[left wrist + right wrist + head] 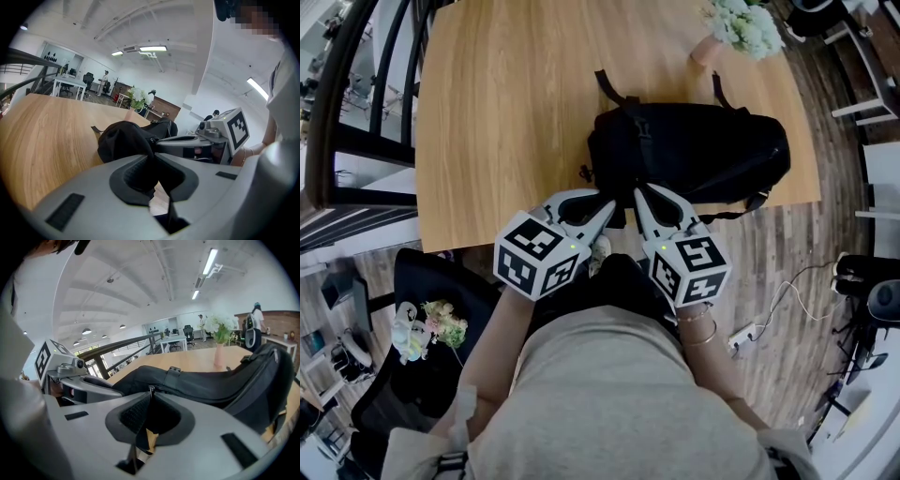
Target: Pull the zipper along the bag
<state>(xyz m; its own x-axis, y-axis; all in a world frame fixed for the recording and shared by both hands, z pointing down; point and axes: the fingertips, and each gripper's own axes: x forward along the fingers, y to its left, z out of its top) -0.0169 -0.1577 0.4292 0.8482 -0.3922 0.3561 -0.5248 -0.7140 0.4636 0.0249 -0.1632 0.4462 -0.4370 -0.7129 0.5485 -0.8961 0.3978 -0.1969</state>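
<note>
Head view: bag point(694, 150) lay on its side at the near edge of the bench point(516, 112), long axis left to right. Flowers point(745, 23) stood beyond it at the far right corner. Both grippers met at the bag's near-left end, side by side and close together.

Left gripper point(605, 208): jaws closed. The left gripper view showed black bag fabric pinched at the tips and filling the hollow behind them. I read it as an anchoring hold.

Right gripper point(639, 195): jaws closed on the zipper point(161, 390) pull. The right gripper view showed a small metal piece right at the tips and a dark tab hanging down through the hollow.

Key relation: from the right jaws the zipper track ran off to the person's right, along the bag's long axis. The right gripper already had the pull, so the draw would likely go rightward, away from the left gripper's hold.

Hard to make out:
- In the head view the zipper was lost, black on black, and the marker cubes covered both hands.
- In the right gripper view the track passed under a buckled strap and could not be followed further.
- I could not tell how far the zipper was open, or where its far end lay.
</note>
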